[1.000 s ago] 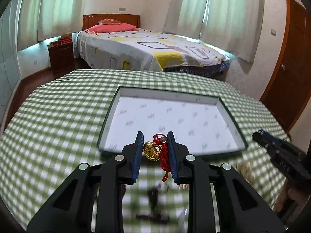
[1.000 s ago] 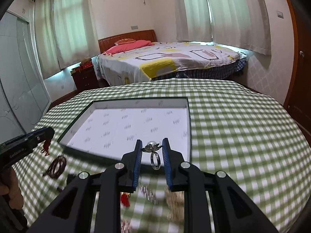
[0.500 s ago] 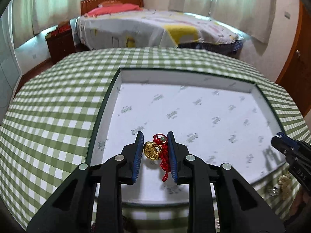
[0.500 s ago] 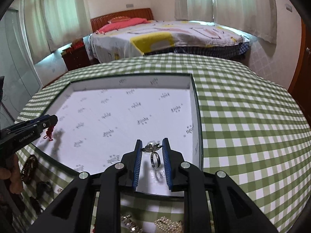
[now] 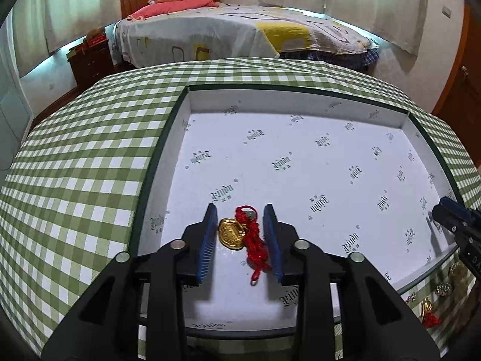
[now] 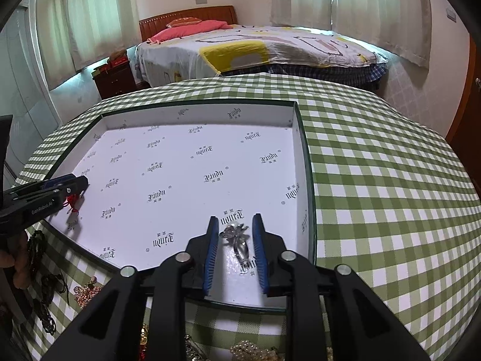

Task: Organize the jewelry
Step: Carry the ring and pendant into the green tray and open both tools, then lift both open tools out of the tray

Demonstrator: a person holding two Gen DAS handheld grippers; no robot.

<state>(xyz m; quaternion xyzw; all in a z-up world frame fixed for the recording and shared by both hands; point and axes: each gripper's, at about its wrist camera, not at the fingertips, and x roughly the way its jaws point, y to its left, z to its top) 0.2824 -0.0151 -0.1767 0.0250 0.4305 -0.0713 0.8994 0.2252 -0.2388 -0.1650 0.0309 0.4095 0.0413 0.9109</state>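
Note:
A shallow white-lined box [image 5: 180, 129] with a dark green rim lies on the checked tablecloth. My left gripper [image 5: 240, 207] hangs low over its near left floor, jaws opening. Between them a gold pendant on a red cord [image 5: 230, 234] rests loose, with a gap at the left pad. In the right wrist view, my right gripper [image 6: 235, 217] is over the box's [image 6: 297, 129] near right corner, jaws also opening. A silver flower ring [image 6: 237, 236] sits between the pads, clear of both. Each view catches the other gripper: the right gripper [image 5: 454, 216], the left gripper [image 6: 60, 186].
Loose jewelry lies on the cloth in front of the box: brooches [image 5: 445, 288], a gold and red charm [image 5: 430, 316], a pearl piece [image 6: 252, 349] and dark bead strings [image 6: 45, 300]. A person's hand [image 6: 15, 264] holds the left gripper. A bed stands behind the table.
Both grippers came forward and down over the box. Their jaws then widened, so the pendant and the ring no longer sit pinched between the pads.

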